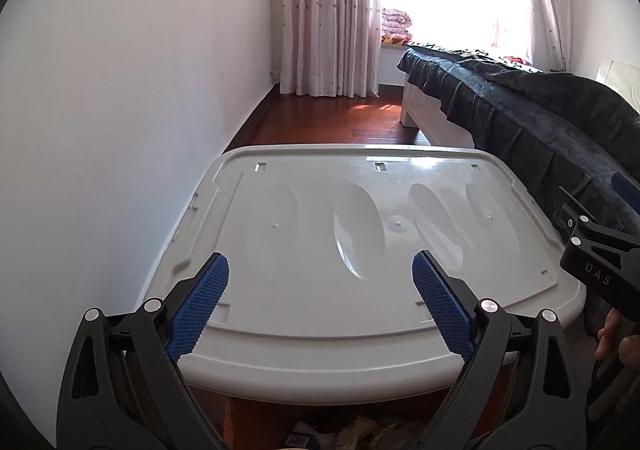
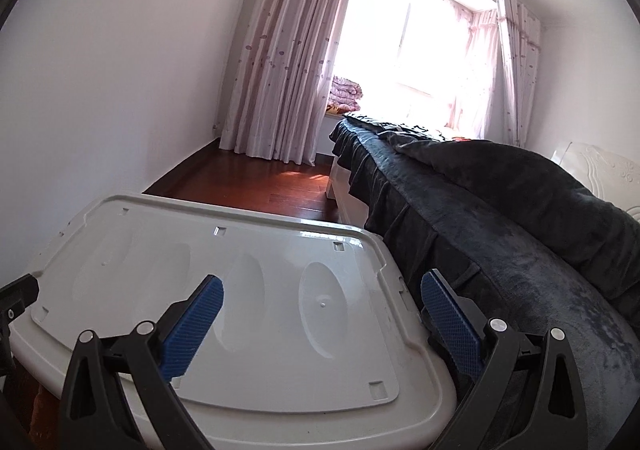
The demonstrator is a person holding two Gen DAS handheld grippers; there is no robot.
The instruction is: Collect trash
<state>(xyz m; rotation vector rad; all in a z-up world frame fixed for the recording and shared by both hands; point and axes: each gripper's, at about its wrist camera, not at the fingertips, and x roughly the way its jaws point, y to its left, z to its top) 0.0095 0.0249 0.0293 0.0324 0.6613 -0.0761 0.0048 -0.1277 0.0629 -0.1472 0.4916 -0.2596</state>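
From the left wrist view, the left tool (image 1: 320, 274) hangs with its blue pads spread wide and nothing between them, above the near edge of a grey plastic lid (image 1: 304, 314) that covers a storage box. The lid's top is bare. The only likely trash (image 1: 340, 434) shows at the bottom of this view, below the lid's near rim and between the tool's two arms: a jumble of wrappers or paper scraps on the floor, mostly hidden, so its shape and long axis cannot be made out. It lies under and behind the fingertips, toward the person, not ahead of them. The right tool (image 1: 600, 250) enters at the right edge, beside the dark bedspread (image 1: 540, 121); its fingers are not readable here.

From the right wrist view, the right tool (image 2: 322, 298) is likewise spread and empty, straddling the lid's right rim (image 2: 400, 314), with one pad over the lid and the other close to the bed. No trash appears in this view.

Judging by that, the left tool is the nearer one, and it would need to tip down and draw back to reach the scraps.
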